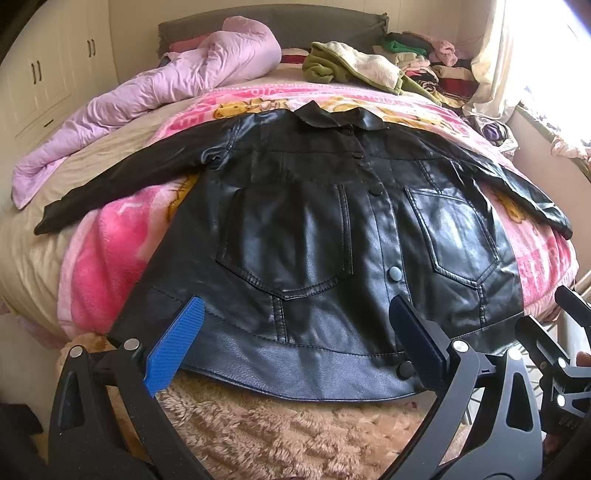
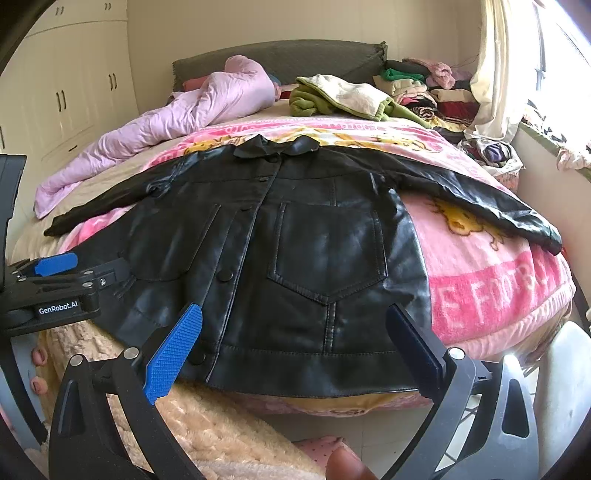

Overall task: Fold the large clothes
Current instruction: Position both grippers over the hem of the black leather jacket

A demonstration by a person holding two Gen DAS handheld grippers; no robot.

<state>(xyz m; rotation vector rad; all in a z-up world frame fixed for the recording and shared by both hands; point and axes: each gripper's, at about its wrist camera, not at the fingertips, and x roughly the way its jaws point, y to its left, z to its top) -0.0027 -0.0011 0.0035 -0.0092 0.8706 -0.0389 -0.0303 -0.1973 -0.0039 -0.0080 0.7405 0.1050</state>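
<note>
The left gripper has its jaws spread wide, holding nothing; the blue pad and the dark pad frame the hem of the jacket just ahead. The right gripper is spread wide too and empty, its pads either side of the hem below the right pocket. In the right view the left gripper shows at the left edge, beside the jacket's lower corner; whether it touches the leather cannot be told.

The jacket is black leather, laid flat and front-up on a pink blanket on the bed. It is snapped shut down the middle, collar toward the headboard, hem at the bed's near edge. Both sleeves are stretched out sideways: one slants to the left over the blanket, the other to the right. Two chest pockets lie on either side of the snaps.

Below the hem a tan fuzzy throw hangs over the bed's edge. Farther up the bed lies a lilac quilt, bunched, and a green-and-cream garment. Folded clothes are stacked by the headboard's right end, near a curtain. White cupboards stand on the left.
</note>
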